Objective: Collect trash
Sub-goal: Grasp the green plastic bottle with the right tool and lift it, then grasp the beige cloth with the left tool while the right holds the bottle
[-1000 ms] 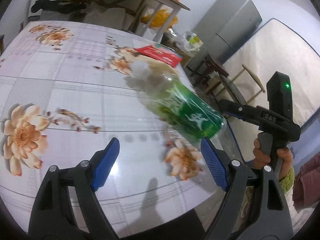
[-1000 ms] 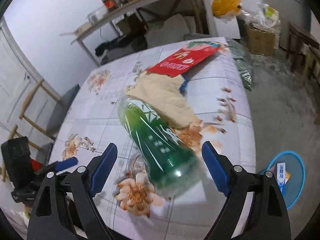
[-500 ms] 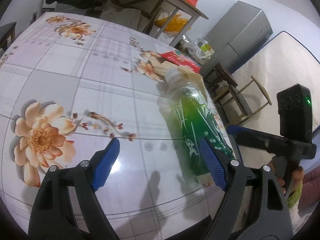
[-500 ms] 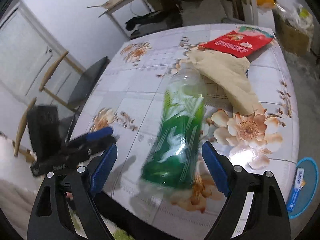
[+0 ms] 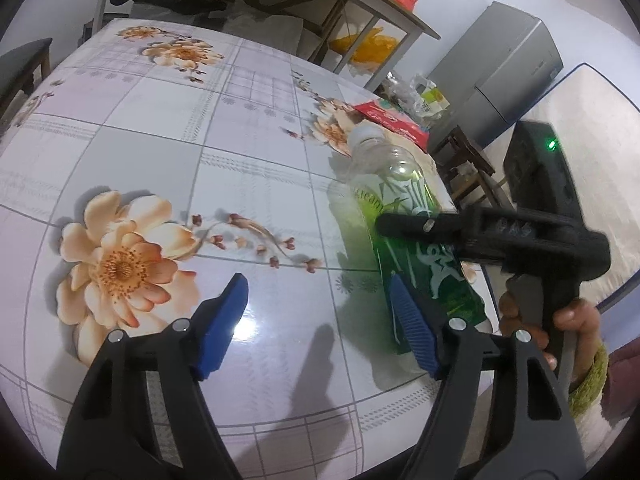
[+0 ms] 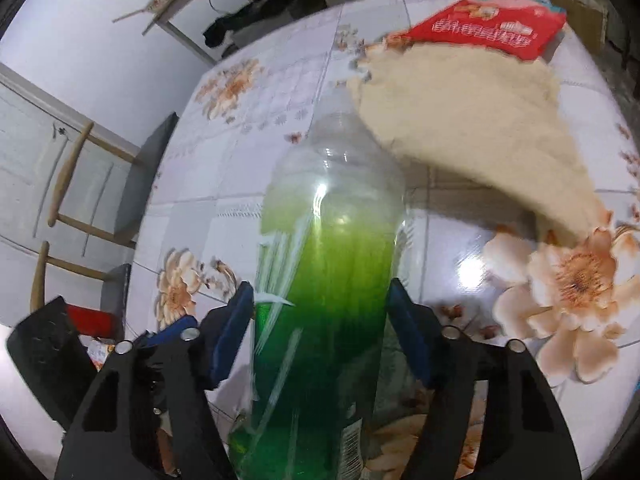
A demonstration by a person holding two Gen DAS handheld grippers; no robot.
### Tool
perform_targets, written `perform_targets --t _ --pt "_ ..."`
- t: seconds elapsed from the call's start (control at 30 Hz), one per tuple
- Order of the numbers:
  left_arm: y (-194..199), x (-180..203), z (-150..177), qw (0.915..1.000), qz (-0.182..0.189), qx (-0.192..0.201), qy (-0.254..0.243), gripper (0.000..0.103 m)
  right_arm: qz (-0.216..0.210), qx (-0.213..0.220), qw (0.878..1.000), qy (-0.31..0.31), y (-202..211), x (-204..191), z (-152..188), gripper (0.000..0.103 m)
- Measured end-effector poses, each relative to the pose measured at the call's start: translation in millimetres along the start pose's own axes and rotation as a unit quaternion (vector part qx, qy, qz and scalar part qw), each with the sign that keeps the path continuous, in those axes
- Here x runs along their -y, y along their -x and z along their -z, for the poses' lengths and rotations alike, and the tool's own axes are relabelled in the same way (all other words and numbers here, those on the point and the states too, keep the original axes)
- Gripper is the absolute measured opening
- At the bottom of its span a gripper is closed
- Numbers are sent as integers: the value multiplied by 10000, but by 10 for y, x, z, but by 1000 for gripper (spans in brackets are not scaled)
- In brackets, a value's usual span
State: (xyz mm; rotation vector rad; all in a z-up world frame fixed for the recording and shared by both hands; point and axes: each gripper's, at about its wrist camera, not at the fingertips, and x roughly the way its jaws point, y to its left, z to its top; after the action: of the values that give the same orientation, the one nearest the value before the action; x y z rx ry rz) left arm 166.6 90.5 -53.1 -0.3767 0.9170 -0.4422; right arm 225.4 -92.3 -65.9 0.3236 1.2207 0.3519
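Both grippers, the left gripper point(image 5: 318, 320) and the right gripper point(image 6: 320, 326), have black plastic arms, silver screws and ribbed blue pads point(image 5: 412, 326). The right hand point(image 5: 560, 320) wears an olive knit cuff point(image 5: 588, 380).

Floral table point(image 5: 168, 152) bears green bottle point(image 6: 328, 280), beige cloth point(image 6: 472, 128), red packet point(image 6: 492, 28).

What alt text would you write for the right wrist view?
The right gripper, its jaws just closing, straddles a green plastic bottle lying on a floral table. Behind lie a beige cloth and a red packet.
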Motion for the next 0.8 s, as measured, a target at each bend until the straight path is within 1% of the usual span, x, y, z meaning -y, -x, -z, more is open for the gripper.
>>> perform_targets --t 0.1,0.23,0.37,0.4,0.53,0.6,0.67,0.7,0.73,0.8 --pt "59 -31 -19 9999 -82 79 27 69 28 3 9999 153 13 -51 88 59" --pt "91 -65 -44 9997 -178 122 81 69 -51 -47 9996 276 62 -58 263 59" --pt "77 -41 -66 9995 -267 123 86 69 -225 -64 9992 338 159 -26 559 59" --pt "73 -35 -71 9994 -299 128 88 69 -272 -58 9990 358 207 -4 675 59" --pt "19 62 -145 9992 -371 106 45 69 -152 96 9993 326 385 109 1005 59" --pt "-13 154 -223 9992 -371 116 -81 71 -50 226 9996 182 502 220 1160 59" --pt "-85 325 -359 9982 -491 75 -339 74 65 366 9993 -21 624 357 1274 59" --pt "-114 396 -414 9977 -514 78 -428 77 200 487 9984 -196 719 467 1347 59" --pt "-169 521 -498 9970 -484 75 -600 81 286 560 9976 -300 777 530 1388 59" --pt "-327 787 -631 9940 -459 -50 -995 83 459 783 9937 -652 932 751 1475 59"
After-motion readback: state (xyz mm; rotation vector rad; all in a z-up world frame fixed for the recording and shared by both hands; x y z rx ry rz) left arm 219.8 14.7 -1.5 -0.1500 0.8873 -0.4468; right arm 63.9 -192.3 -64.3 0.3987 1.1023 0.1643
